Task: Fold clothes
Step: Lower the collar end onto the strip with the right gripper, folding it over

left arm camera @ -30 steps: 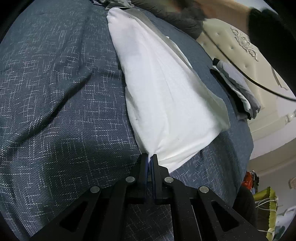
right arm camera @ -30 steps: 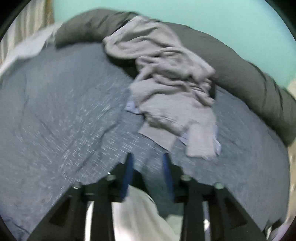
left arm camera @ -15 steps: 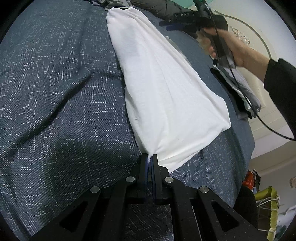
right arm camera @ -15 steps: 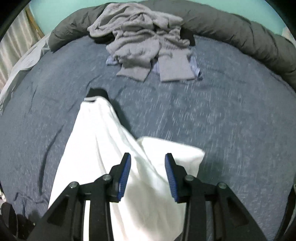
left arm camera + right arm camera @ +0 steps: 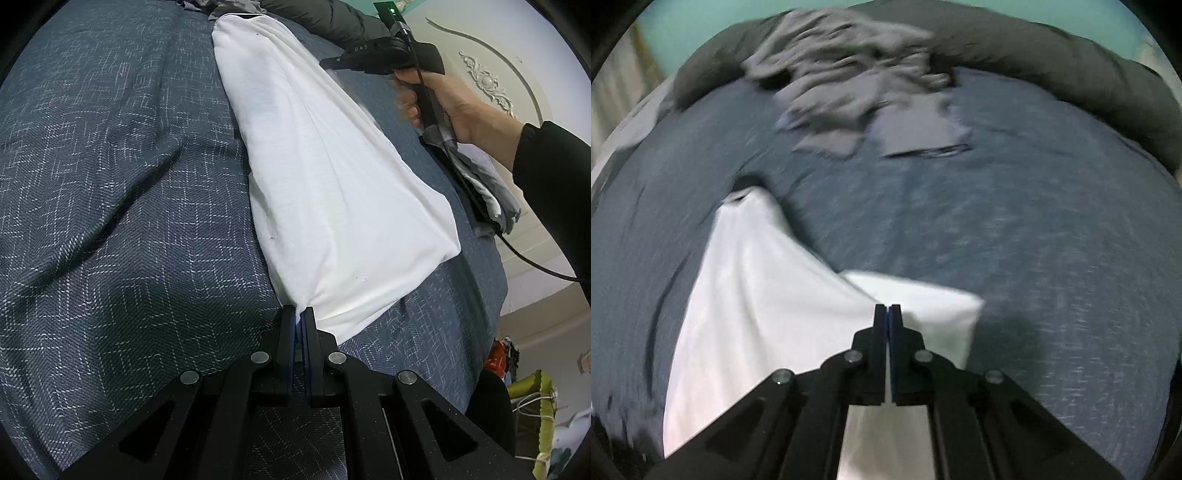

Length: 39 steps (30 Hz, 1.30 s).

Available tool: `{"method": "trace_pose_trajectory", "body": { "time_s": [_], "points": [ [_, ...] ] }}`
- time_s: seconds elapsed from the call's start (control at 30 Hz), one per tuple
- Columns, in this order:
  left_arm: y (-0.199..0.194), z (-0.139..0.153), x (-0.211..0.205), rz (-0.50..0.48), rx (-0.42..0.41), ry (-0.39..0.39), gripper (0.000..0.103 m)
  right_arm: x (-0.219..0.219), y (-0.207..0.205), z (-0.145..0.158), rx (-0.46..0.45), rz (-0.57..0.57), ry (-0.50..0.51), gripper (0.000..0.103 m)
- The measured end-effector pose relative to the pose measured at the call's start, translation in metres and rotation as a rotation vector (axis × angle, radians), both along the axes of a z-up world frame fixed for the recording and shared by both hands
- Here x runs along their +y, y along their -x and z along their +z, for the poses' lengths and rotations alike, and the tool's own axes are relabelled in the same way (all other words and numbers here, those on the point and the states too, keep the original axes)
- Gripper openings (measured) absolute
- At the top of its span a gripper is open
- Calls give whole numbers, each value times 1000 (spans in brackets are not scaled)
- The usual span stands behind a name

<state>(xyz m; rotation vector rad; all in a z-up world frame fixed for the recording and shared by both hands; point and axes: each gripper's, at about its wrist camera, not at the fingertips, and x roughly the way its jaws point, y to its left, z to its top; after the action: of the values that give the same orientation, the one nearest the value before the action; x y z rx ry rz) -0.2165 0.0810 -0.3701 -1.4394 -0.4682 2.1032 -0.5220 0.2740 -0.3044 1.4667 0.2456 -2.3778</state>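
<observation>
- Lying on the blue bedspread (image 5: 110, 184), the white garment (image 5: 332, 177) runs its long axis away from the left tool (image 5: 297, 314), which pinches its near corner, jaws narrow.
- The right tool (image 5: 888, 312) has just been closing; its jaws meet on a raised fold at the garment's right edge, beside a turned-out flap.
- Judged next: carrying that edge leftward across the long axis.

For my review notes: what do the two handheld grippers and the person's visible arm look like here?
Both grippers, left gripper and right gripper, are matte black, with angular linkage arms, round silver pivot pins and thin blue pads on the fingers' inner faces. In the left wrist view, the right gripper's black pistol-style handle carries a small green light and a trailing black cable. The person wears a black long sleeve.
</observation>
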Motion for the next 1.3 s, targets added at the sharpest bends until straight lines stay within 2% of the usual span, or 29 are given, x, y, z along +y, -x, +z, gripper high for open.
{"method": "trace_pose_trajectory", "body": {
  "time_s": [0.23,0.43,0.57,0.63,0.7,0.73,1.03,1.17,1.23,1.3],
  "points": [
    [0,0,-5,-2,0,1,3,8,13,-8,14,-80,-71,1],
    [1,0,-4,-5,2,5,3,6,16,-17,-23,-81,-67,1],
    [1,-3,6,-5,2,6,3,13,12,-8,-34,-88,-31,2],
    [1,-3,6,-5,2,5,3,23,6,4,-12,-105,22,10],
    [1,-3,5,-6,3,7,3,32,0,15,-6,-116,82,30],
    [0,-3,5,-5,3,8,3,36,-4,19,-8,-118,112,31],
    [-1,-3,1,-5,4,12,3,56,-36,14,-51,-112,176,31],
    [-2,-4,-2,-6,4,13,3,48,-44,8,-58,-63,169,30],
    [5,12,-5,-6,4,13,3,45,-43,4,-63,-57,160,19],
    [6,11,-4,-6,3,13,3,45,-43,2,-61,-64,157,4]
  ]
}}
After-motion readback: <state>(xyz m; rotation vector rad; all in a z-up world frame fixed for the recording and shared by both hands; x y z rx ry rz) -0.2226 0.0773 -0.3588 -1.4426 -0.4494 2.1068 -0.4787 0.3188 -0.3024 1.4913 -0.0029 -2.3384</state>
